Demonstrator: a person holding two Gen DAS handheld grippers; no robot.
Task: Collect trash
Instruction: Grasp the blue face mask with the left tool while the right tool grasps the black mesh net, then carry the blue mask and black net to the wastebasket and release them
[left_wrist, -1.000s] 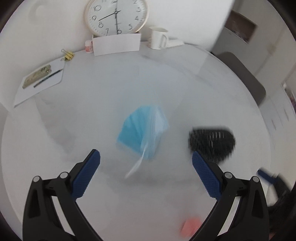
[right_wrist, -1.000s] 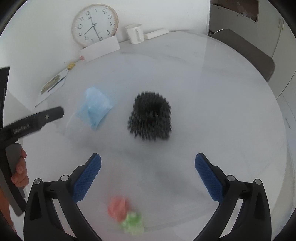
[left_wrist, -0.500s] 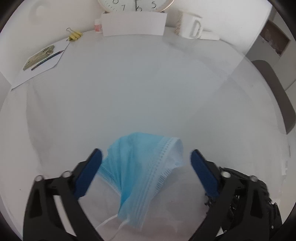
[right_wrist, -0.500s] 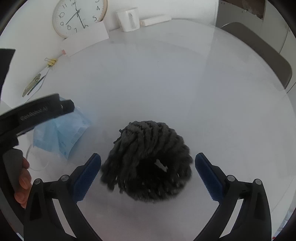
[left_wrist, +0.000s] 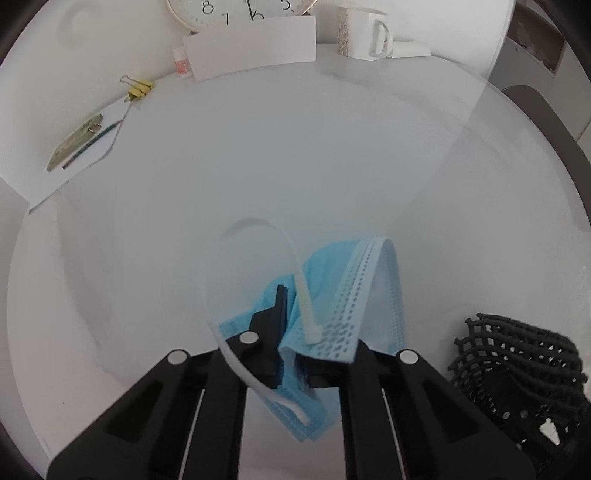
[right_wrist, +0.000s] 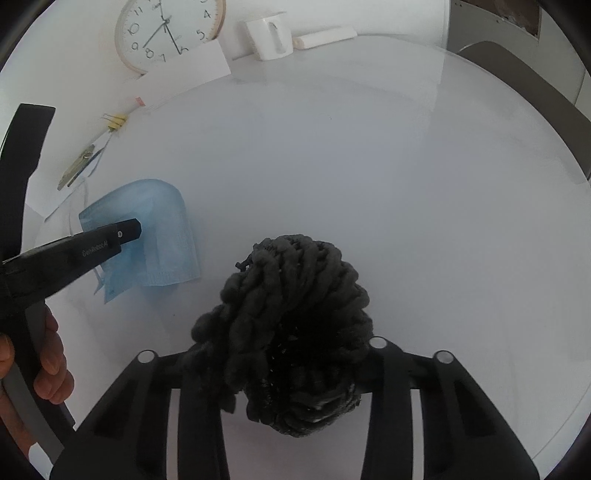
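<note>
Fingers of the left gripper (left_wrist: 291, 354) have just been closing and now pinch a fold of the blue face mask (left_wrist: 332, 306), which lies on the white table (left_wrist: 295, 166). It looks light and limp; the bunched cloth is a surer hold than the thin ear loop (left_wrist: 258, 229). To its right, the right gripper (right_wrist: 291, 373) has just been closing on the black yarn bundle (right_wrist: 291, 314) and squeezes it. Soft and springy, it likely handles best gripped across the middle.
</note>
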